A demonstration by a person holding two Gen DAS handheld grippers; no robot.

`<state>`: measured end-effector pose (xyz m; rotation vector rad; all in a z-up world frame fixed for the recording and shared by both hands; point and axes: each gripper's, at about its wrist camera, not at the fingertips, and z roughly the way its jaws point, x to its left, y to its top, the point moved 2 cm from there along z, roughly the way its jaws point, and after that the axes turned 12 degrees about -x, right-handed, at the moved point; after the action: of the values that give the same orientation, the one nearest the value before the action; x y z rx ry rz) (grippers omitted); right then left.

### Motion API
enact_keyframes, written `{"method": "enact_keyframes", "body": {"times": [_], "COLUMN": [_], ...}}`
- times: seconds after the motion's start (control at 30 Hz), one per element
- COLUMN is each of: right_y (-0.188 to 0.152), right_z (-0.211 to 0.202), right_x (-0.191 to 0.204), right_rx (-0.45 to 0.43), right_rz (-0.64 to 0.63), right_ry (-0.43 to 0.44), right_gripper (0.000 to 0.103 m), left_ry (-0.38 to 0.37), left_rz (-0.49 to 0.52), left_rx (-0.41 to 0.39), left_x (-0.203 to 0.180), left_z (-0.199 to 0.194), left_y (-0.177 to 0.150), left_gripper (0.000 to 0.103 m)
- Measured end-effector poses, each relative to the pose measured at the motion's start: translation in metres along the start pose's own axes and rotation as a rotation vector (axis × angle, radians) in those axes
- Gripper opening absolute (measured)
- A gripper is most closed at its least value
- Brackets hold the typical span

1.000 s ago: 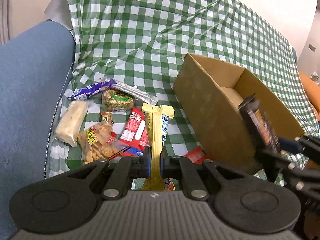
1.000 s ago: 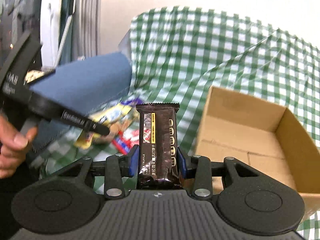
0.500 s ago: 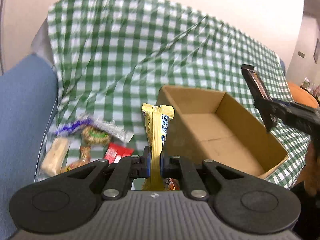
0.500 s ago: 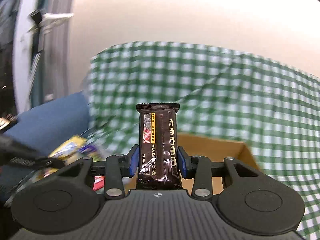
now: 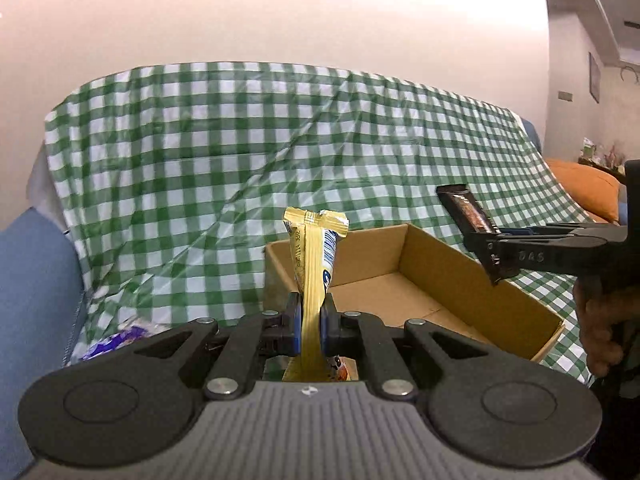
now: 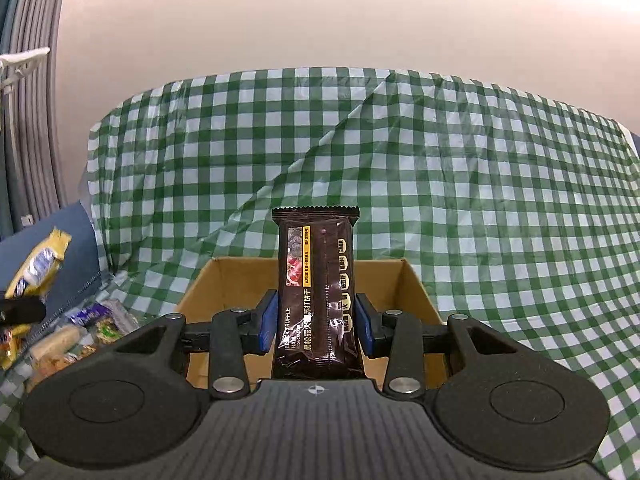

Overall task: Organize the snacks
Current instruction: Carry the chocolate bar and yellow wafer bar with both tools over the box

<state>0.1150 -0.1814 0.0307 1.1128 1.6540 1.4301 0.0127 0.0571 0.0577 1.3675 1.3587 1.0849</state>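
Both grippers raised since one second ago; snack pile (image 6: 68,336) now low at view edges. Left gripper (image 5: 310,322): jaws narrow, clamping gold wrapper bar (image 5: 314,264) upright, before cardboard box (image 5: 440,280). Right gripper (image 6: 316,326): jaws gripping dark brown truffle cracker pack (image 6: 316,292), above open box. Surface: sofa draped in green-white checked cloth (image 6: 480,184); blue upholstery (image 5: 32,280) at left; plain pale wall behind.

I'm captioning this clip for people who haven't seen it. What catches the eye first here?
Each gripper grips a snack upright, dead centre of its view: the left gripper a yellow snack packet, the right gripper a dark brown biscuit packet. Behind both sits an open cardboard box, apparently bare inside, on a green checked cloth. More snacks lie heaped to its left.
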Motion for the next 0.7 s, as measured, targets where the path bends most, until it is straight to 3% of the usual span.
{"method": "enact_keyframes", "body": {"times": [0.17, 0.33, 0.43, 0.53, 0.7], "right_y": [-0.002, -0.002, -0.004, -0.008, -0.012], "right_z": [0.008, 0.006, 0.004, 0.002, 0.004], "right_x": [-0.001, -0.009, -0.018, -0.024, -0.031], "right_rx": [0.001, 0.006, 0.015, 0.024, 0.031], "right_rz": [-0.029, -0.036, -0.038, -0.049, -0.072], "right_ry": [-0.012, -0.045, -0.070, -0.091, -0.117], "right_gripper": [0.041, 0.041, 0.041, 0.041, 0.041], "left_ry": [-0.025, -0.054, -0.087, -0.102, -0.141], "left_rz": [-0.012, -0.038, -0.028, 0.019, 0.035], "left_rx": [0.023, -0.003, -0.031, 0.026, 0.005], "left_x": [-0.018, -0.040, -0.055, -0.071, -0.084], "left_z": [0.028, 0.056, 0.063, 0.072, 0.083], "left_y": [0.013, 0.029, 0.018, -0.003, -0.005], "left_gripper": [0.009, 0.009, 0.009, 0.009, 0.009]}}
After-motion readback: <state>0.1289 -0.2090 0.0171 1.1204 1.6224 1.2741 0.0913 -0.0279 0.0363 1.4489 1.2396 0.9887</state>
